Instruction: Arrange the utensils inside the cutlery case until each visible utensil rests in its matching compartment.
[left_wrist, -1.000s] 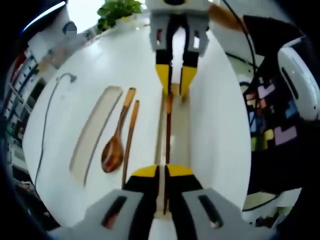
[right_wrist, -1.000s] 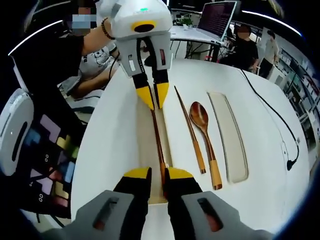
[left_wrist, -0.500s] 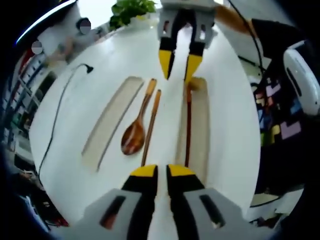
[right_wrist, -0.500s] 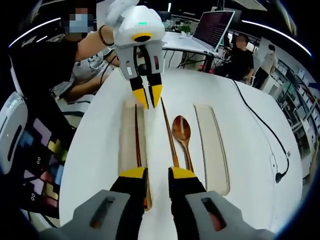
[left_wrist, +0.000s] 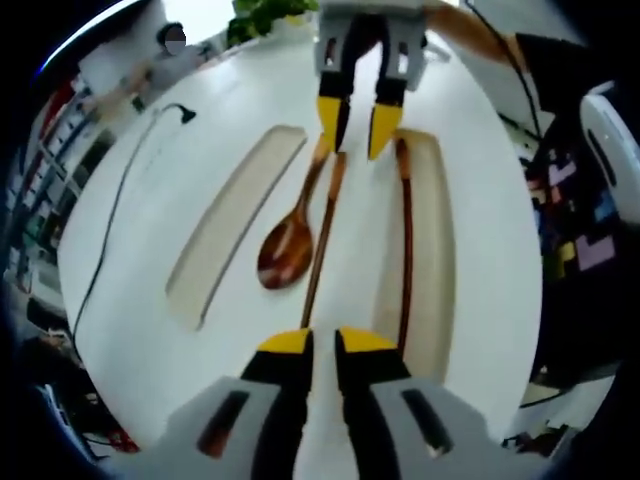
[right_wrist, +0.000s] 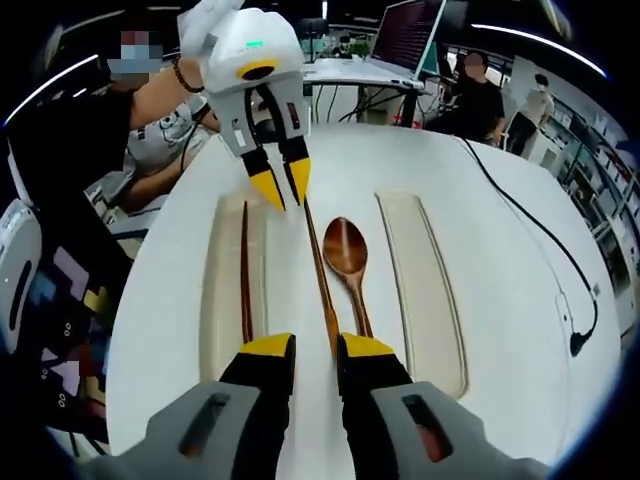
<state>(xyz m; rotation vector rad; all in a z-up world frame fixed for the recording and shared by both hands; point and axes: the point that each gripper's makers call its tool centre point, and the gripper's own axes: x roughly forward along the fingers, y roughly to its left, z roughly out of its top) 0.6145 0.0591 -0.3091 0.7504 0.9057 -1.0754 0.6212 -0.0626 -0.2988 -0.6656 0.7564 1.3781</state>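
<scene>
Change: both grippers let go of the chopstick in case (right_wrist: 244, 280) and shifted to the loose chopstick (right_wrist: 322, 280) | left gripper (left_wrist: 319, 343), right gripper (right_wrist: 309, 347): slightly parted, empty | spoon (right_wrist: 346, 250) on counter (right_wrist: 520, 290) beside lid (right_wrist: 420, 280) | two utensils remained.

Table (right_wrist: 520, 180) white. Both case halves (right_wrist: 420, 280) (right_wrist: 222, 290) pale beige. Spoon (right_wrist: 346, 250) and chopsticks (right_wrist: 320, 270) (right_wrist: 244, 270) dk reddish-brown wood. Gripper (right_wrist: 314, 358) yellow-tipped, black jaws, grey body. Cable (right_wrist: 540, 240) black. Plant (left_wrist: 262, 10) green.
</scene>
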